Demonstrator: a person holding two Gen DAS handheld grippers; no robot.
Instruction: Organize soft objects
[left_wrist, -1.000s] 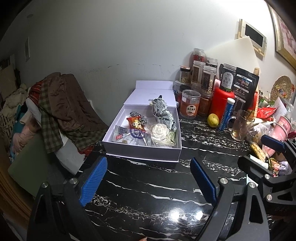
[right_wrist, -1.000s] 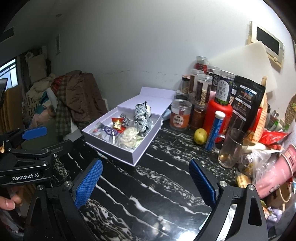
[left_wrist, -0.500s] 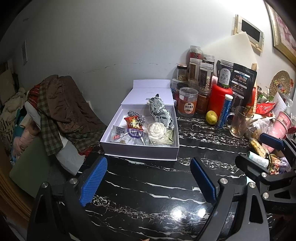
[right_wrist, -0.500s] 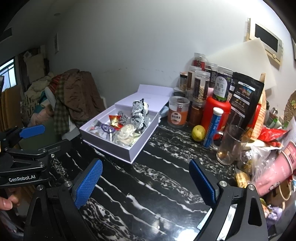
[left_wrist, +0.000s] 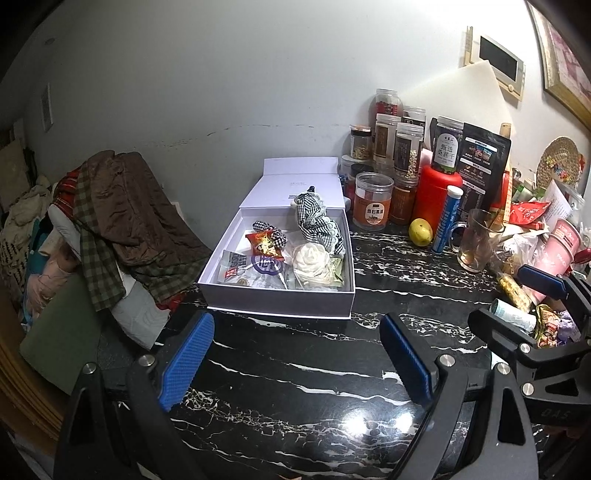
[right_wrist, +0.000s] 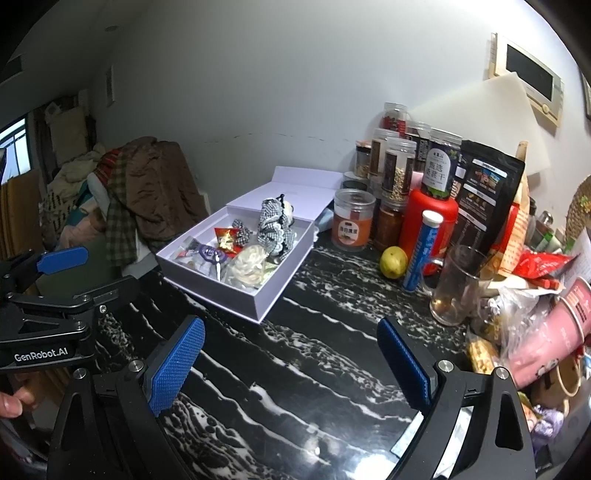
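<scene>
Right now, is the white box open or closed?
Open: the white box has its lid folded back toward the wall, contents exposed.

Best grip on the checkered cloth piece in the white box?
Probably from above. The checkered cloth piece lies bunched along the right wall of the white box, its far end over the back rim. Pinch the raised middle across its narrow width; the wall blocks a side approach. Both grippers, left gripper included, are open and empty.

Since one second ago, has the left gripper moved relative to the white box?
Yes. In the left wrist view the white box sits lower and nearer the left gripper, which has advanced slightly toward it, jaws open.
</scene>
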